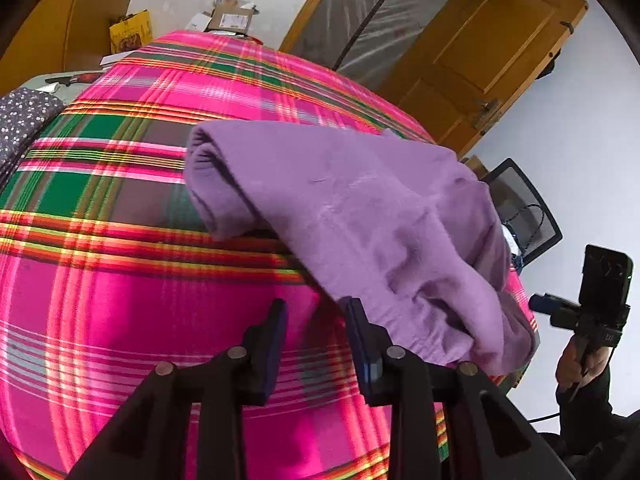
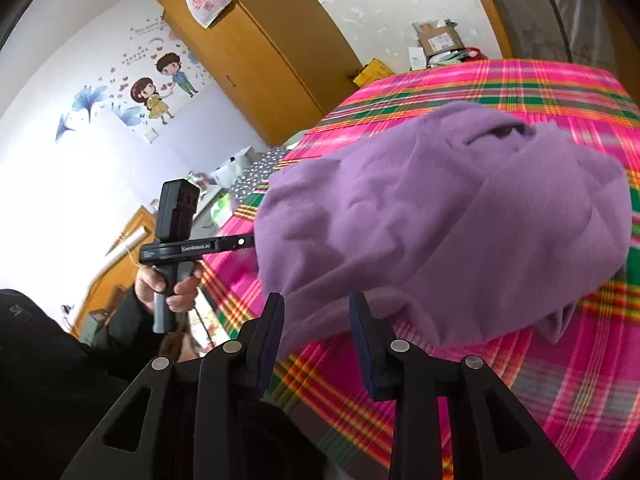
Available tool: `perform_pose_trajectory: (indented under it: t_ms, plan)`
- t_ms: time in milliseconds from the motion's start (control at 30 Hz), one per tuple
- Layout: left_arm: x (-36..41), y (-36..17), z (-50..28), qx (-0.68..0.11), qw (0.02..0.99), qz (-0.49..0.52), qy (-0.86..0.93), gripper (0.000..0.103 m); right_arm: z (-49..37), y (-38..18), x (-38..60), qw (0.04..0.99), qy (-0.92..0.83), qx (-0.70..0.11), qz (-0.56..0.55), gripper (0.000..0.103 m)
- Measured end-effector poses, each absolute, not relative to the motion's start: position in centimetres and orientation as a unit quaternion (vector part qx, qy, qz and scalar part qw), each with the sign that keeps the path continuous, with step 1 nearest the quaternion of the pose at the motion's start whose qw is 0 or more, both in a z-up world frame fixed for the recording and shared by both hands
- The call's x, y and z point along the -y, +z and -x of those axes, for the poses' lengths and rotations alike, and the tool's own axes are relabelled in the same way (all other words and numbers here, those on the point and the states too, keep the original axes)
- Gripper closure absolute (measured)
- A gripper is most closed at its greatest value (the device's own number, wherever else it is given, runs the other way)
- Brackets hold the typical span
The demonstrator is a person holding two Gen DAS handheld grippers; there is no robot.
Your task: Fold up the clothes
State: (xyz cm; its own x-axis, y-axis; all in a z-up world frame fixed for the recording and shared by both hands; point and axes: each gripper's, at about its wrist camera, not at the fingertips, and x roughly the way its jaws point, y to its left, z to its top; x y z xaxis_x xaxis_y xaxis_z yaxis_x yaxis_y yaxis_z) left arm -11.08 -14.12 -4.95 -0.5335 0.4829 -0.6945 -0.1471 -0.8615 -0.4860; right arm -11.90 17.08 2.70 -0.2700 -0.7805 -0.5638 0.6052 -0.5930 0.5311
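A purple fleece garment [image 1: 372, 216] lies folded in a soft heap on a bed covered by a pink, green and orange plaid blanket [image 1: 120, 288]. In the left wrist view my left gripper [image 1: 316, 312] is open over bare blanket, with the garment's near hem just beyond its right finger [image 1: 360, 332]. In the right wrist view the garment [image 2: 460, 216] bulges close ahead. My right gripper [image 2: 316, 308] is open, and the garment's lower edge hangs between its fingers without the pads pressing it. A hand holds each tool's handle [image 2: 176, 280].
A grey dotted cloth [image 1: 22, 120] lies at the bed's left side. Cardboard boxes [image 1: 230, 18] and a yellow bag [image 1: 130, 32] sit beyond the far end. A wooden door [image 1: 488, 52] and a mesh chair [image 1: 524, 208] stand to the right, and a wardrobe [image 2: 260, 60] to the left.
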Motion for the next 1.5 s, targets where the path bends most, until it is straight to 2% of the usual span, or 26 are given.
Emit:
perform_pose_trajectory:
  t_ms: [167,267,333,633,667,700,733,933,1133,1200,1233,1267,1300,1500]
  plan:
    - [13.5,-4.1,10.1,0.18,0.188,0.43,0.864,0.071,10.5,1.2,-17.1,0.471,-0.761,0.126,-0.428,0.068]
    - [13.4,-3.4,9.7,0.168,0.179,0.417,0.875,0.071,10.1,0.1,-16.0,0.483,-0.748,0.125,-0.437,0.062]
    - [13.4,-3.1,9.5,0.16,0.172,0.412,0.88,0.071,10.0,-0.6,-15.2,0.487,-0.742,0.122,-0.443,0.061]
    - [13.6,-3.1,8.2,0.14,0.154,0.417,0.885,0.071,12.4,-1.0,-12.4,0.452,-0.789,0.115,-0.401,0.06]
    - [13.6,-3.1,8.1,0.139,0.153,0.416,0.886,0.071,12.5,-0.5,-12.2,0.455,-0.793,0.115,-0.389,0.067]
    - [13.7,-3.0,8.0,0.138,0.152,0.414,0.887,0.071,12.7,0.2,-12.0,0.46,-0.796,0.115,-0.377,0.088]
    - [13.8,-3.0,7.9,0.138,0.151,0.412,0.888,0.071,12.9,1.0,-11.8,0.466,-0.799,0.114,-0.364,0.095]
    - [14.1,-2.1,7.7,0.135,0.155,0.396,0.895,0.071,16.1,7.3,-11.0,0.485,-0.819,0.12,-0.282,0.095]
    - [14.1,-1.8,8.0,0.13,0.156,0.387,0.899,0.071,23.8,14.3,-8.7,0.46,-0.852,0.128,-0.215,0.095]
    - [14.2,-1.8,8.3,0.126,0.153,0.388,0.9,0.071,27.2,15.3,-7.4,0.443,-0.86,0.131,-0.217,0.086]
    - [14.3,-1.7,8.5,0.125,0.151,0.388,0.9,0.071,29.4,15.4,-6.1,0.434,-0.863,0.118,-0.23,0.08]
    - [14.4,-1.6,8.8,0.124,0.148,0.389,0.901,0.071,31.7,15.0,-4.9,0.409,-0.869,0.109,-0.256,0.065]
    - [14.7,-1.5,9.0,0.123,0.146,0.389,0.901,0.071,33.4,14.4,-4.3,0.376,-0.876,0.11,-0.282,0.062]
    - [15.9,-0.9,10.7,0.116,0.123,0.386,0.907,0.071,34.7,10.6,-3.6,0.376,-0.863,0.127,-0.312,0.061]
